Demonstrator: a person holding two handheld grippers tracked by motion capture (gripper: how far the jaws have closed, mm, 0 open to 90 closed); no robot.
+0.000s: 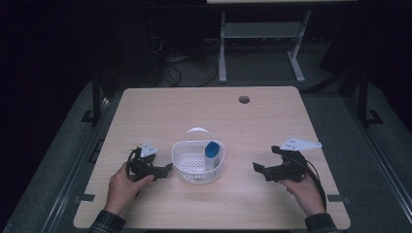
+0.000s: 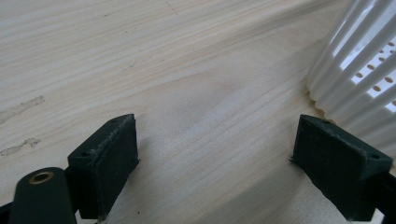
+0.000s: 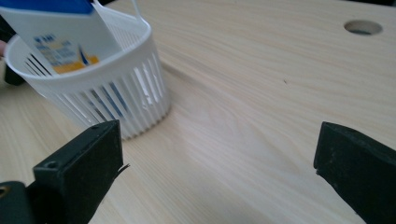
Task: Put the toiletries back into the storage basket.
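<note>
Both our grippers, left gripper [image 1: 167,169] and right gripper [image 1: 257,167], flank the white basket [image 1: 185,167], jaws spread and empty. We judge the blue-capped bottle [image 1: 212,154], standing inside the basket, already placed; little seems left.

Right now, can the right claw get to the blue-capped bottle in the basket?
Probably yes. The right claw is open, bare table lies between it and the basket, and the bottle stands against the basket's near side, its cap above the rim.
</note>
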